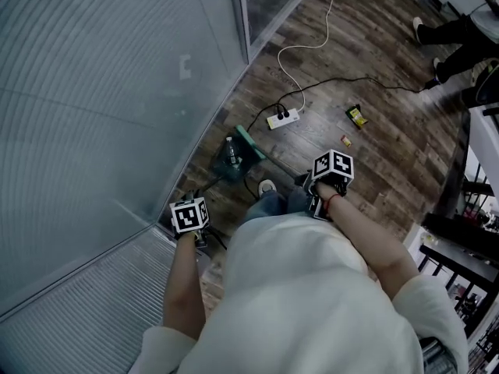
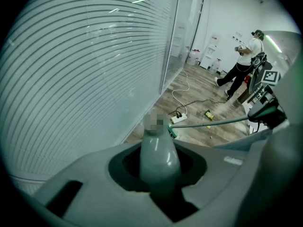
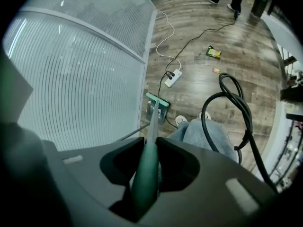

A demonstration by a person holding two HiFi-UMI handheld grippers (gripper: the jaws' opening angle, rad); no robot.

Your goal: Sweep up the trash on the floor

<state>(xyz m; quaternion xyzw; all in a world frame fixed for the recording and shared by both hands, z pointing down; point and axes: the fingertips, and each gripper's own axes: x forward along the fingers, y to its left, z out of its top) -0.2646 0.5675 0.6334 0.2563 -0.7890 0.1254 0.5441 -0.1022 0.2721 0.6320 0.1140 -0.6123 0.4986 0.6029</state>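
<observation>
My left gripper [image 1: 190, 216] [image 2: 158, 148] is shut on the grey dustpan handle [image 2: 157, 157]. The dustpan [image 1: 229, 163] [image 3: 154, 113] rests on the wood floor by the glass wall. My right gripper [image 1: 330, 173] [image 3: 147, 161] is shut on the green broom handle [image 3: 145, 174], which runs down to the green broom head [image 1: 249, 142] [image 3: 157, 100] beside the dustpan. A yellow wrapper [image 1: 356, 116] [image 3: 214, 52] [image 2: 208, 113] and a small scrap [image 1: 345, 140] [image 3: 216, 70] lie on the floor further out, apart from the broom.
A white power strip [image 1: 282, 118] [image 3: 173, 78] with trailing cords lies just past the broom head. A frosted glass wall [image 1: 117, 92] runs along the left. Another person [image 1: 456, 33] [image 2: 244, 65] stands at the far right. A dark desk [image 1: 460, 248] borders the right. A black cable [image 3: 236, 112] loops by my leg.
</observation>
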